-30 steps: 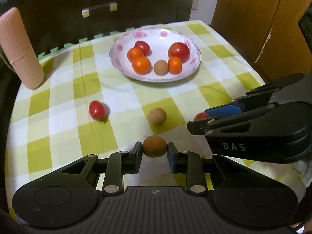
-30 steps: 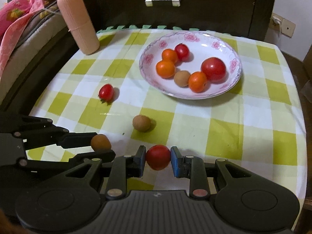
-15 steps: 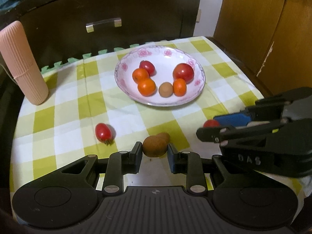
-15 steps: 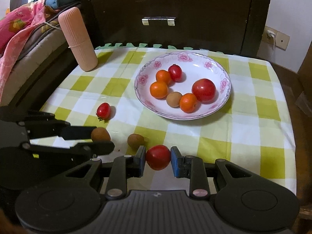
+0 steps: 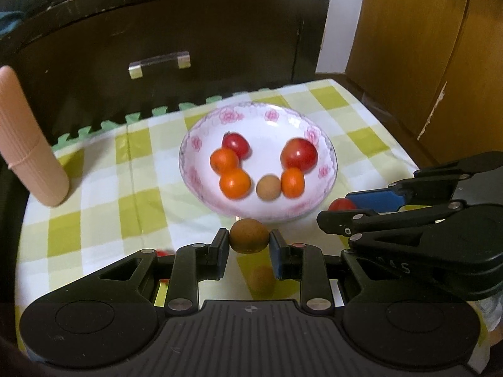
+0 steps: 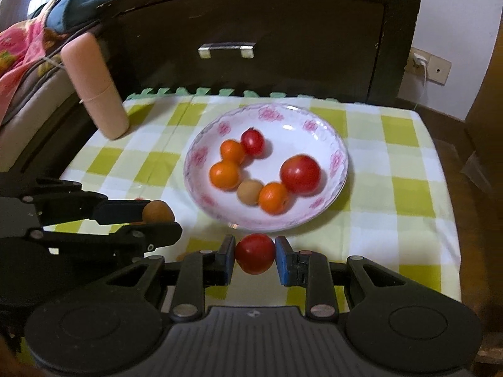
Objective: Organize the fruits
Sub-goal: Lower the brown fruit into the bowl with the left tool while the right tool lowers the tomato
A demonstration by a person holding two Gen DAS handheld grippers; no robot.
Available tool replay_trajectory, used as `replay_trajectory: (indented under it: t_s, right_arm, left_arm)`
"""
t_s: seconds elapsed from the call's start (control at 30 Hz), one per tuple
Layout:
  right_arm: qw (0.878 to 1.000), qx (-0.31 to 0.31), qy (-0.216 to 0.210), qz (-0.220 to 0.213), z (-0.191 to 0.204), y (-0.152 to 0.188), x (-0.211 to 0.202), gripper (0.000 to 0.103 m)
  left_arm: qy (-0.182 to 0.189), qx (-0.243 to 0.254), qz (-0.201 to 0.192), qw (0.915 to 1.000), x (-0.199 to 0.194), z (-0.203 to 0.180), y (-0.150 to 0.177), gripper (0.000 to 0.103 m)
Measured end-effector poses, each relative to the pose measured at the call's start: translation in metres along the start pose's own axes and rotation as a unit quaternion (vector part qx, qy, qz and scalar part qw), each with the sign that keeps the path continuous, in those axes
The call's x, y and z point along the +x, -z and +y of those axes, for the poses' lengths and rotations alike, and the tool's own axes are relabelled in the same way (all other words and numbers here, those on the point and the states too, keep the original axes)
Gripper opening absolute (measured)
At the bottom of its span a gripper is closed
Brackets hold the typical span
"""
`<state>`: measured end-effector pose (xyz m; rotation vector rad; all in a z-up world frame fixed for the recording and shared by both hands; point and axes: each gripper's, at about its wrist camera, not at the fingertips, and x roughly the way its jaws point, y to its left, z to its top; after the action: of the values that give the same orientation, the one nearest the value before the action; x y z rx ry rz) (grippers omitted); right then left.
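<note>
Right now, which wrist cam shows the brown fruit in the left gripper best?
Left wrist view: the brown fruit sits centred between the left gripper pads, its whole front visible, in front of the plate. The right wrist view shows it only from the side, partly hidden by the gripper's finger.

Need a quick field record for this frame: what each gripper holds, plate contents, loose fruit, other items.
left gripper: shut on brown fruit
right gripper: shut on red tomato
plate: floral rim, on checked tablecloth
plate contents: three orange fruits, two red tomatoes, one brown fruit
loose fruit: one brown fruit on the cloth, blurred, below the left fingers
other: pink ribbed cylinder at the table's far left corner
</note>
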<state>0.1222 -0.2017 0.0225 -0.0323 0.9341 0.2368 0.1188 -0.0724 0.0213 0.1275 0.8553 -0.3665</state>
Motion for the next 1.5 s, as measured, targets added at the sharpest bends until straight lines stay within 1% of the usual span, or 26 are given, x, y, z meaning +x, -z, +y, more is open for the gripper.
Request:
replay_trajectory:
  t_s: [0.23,0.5,0.67,1.0,1.5]
  right_arm:
    - [1.000,-0.002,0.014,-0.006,-0.009,-0.019,0.010,0.027]
    - [1.000,0.003,0.022,-0.008,-0.019,-0.035,0.023,0.027]
    - [1.000,-0.003,0.030,-0.005,-0.023,-0.042,0.032,0.027]
    - [0.999,-0.010,0.036,-0.015,-0.025,-0.055,0.045,0.027]
    - [0.999,-0.018,0.041,-0.026,-0.027,-0.063,0.050,0.027]
  left_arm:
    - [-0.002,0.003,-0.003,1.0000,0.012,0.002,-0.017,0.034]
    - [-0.012,0.011,-0.002,0.9999,0.029,0.002,-0.033,0.034]
    - [-0.017,0.013,0.001,0.9998,0.038,0.002,-0.037,0.033]
    - [-0.028,0.009,0.000,0.9996,0.050,0.007,-0.047,0.033]
    - [-0.030,0.004,-0.004,0.9995,0.055,0.011,-0.052,0.034]
